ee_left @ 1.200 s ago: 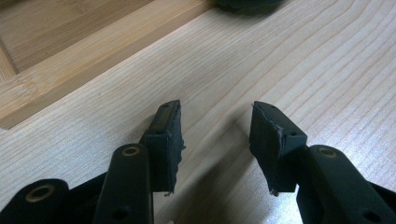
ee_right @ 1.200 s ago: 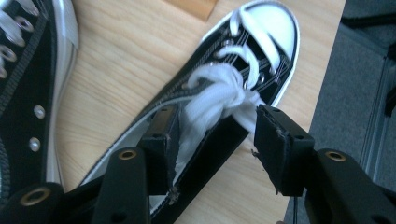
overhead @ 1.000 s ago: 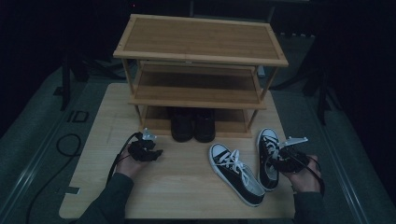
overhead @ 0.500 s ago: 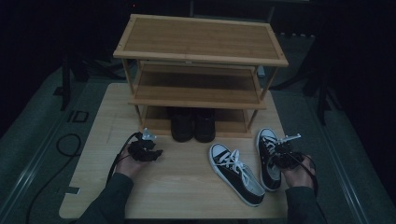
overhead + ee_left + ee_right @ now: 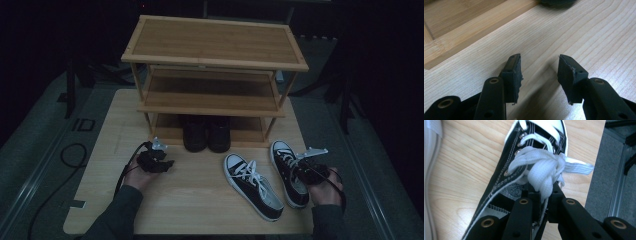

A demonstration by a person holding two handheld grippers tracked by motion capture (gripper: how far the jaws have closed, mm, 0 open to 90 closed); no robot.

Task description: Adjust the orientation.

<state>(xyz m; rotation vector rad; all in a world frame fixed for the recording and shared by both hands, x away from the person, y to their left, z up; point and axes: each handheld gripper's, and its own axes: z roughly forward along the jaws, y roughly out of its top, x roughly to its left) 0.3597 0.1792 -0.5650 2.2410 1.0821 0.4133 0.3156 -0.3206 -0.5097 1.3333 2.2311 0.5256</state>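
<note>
Right gripper (image 5: pixel 541 195) just closed, pinching tongue and laces of sneaker (image 5: pixel 524 167); left gripper (image 5: pixel 539 72) half open, empty. Risk: thin grip, sneaker slipping when lifted.

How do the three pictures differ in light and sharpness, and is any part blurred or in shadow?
High view: dim and underexposed, with the black shoes under the bamboo shoe rack nearly lost in shadow. Left gripper view: bright and sharp, the open left tongs casting a soft shadow on the pale wooden table. Right gripper view: bright, the white laces slightly soft, the right tongs dark.
</note>
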